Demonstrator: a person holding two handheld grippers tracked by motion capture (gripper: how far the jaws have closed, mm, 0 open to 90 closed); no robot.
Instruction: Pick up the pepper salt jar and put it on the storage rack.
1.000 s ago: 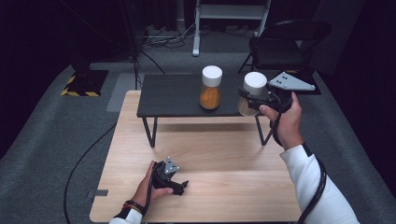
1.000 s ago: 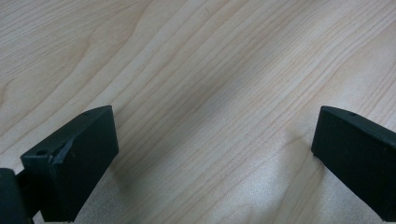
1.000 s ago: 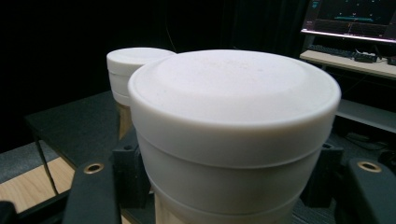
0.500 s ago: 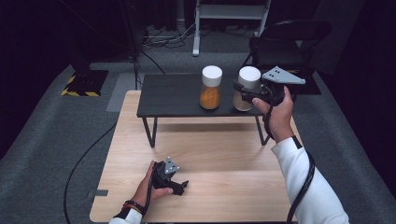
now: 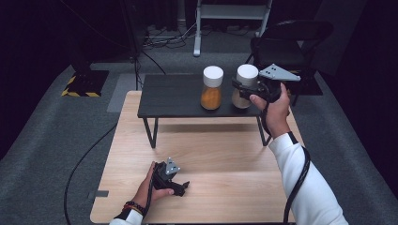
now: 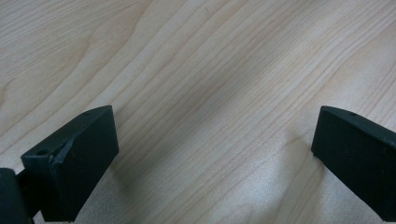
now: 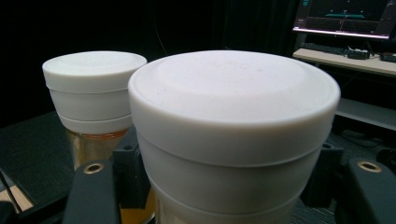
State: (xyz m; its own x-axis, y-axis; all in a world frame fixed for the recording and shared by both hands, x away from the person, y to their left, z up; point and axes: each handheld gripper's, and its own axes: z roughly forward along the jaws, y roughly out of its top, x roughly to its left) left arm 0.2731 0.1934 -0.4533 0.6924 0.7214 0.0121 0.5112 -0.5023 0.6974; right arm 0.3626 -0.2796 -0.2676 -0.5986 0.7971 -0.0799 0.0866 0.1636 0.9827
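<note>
Your right gripper (image 5: 240,90) clamps the pale jar (image 5: 246,84) just beside the orange jar (image 5: 212,87) on the black shelf (image 5: 173,96); drifting closer could topple it. Your left gripper (image 5: 184,186) rests open.

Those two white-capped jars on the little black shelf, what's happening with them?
A person is working with a hand-held gripper in each hand. The right gripper is shut on a white-capped jar at the right end of the black shelf, beside a jar of orange powder standing there. The left gripper lies open and idle on the wooden table.
</note>
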